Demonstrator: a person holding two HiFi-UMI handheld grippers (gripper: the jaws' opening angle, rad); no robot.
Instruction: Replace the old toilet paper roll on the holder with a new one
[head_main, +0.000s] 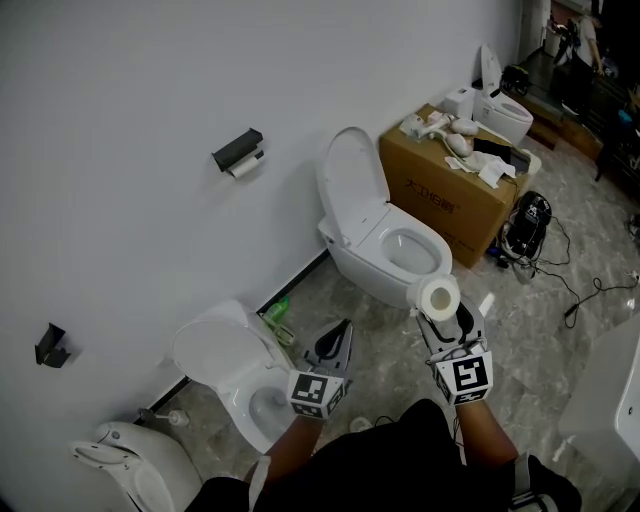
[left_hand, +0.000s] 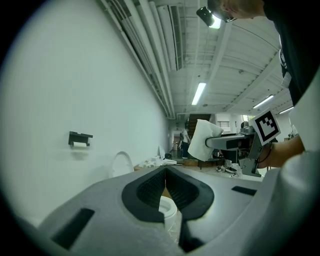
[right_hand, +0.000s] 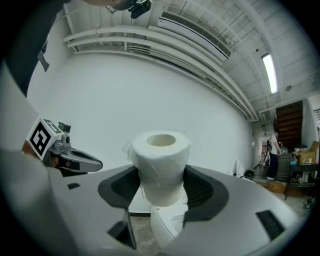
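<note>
I am gripping the new roll (right_hand: 160, 167) upright in my right claw (head_main: 443, 318) while my left claw (head_main: 338, 338) is sitting pinched shut and empty, so I think I am going next to the far wall holder (head_main: 236, 148), where the old roll (head_main: 246, 167) is hanging.

Right claw (right_hand: 161, 186) clamped on upright white toilet paper roll (right_hand: 160, 155), left claw (right_hand: 96, 163) at far left, white wall (right_hand: 165, 95) behind
</note>
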